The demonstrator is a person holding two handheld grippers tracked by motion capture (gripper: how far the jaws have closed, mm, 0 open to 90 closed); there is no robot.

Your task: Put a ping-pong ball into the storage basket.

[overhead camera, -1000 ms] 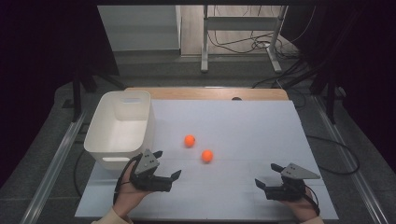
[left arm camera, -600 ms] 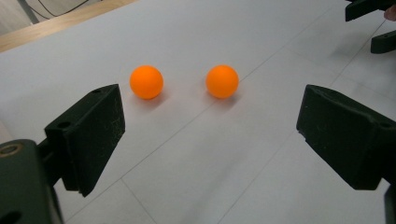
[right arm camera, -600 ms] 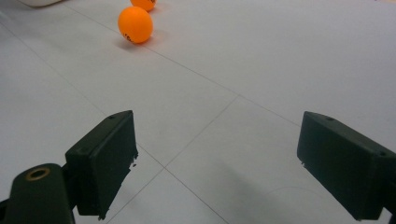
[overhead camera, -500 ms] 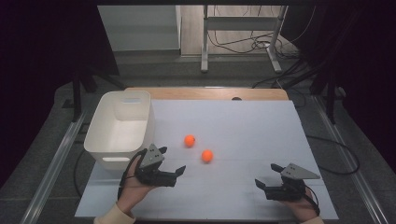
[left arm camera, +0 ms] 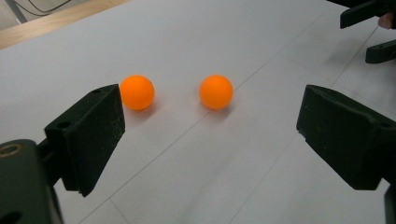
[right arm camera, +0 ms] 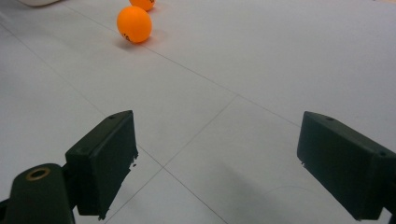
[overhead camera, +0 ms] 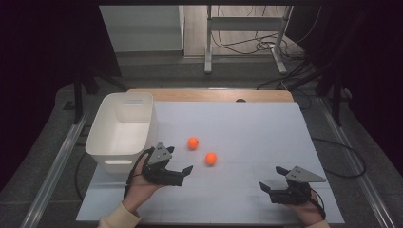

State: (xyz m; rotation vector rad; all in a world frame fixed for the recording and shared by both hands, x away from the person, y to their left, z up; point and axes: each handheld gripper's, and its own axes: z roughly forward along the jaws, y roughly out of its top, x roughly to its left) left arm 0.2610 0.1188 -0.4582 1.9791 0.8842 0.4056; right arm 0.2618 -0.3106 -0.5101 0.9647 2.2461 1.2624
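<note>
Starting at the left of the high view, you have the white bin (overhead camera: 122, 130) on the table (overhead camera: 266, 133), and just below its near corner your left gripper (overhead camera: 183, 172) sits with jaws released and nothing between them. Toward centre frame, two orange balls (overhead camera: 192, 142) (overhead camera: 211, 158) lie near each other, just ahead of it. Lower right, your right gripper (overhead camera: 264, 186) rests spread wide, well apart from both balls.
</note>
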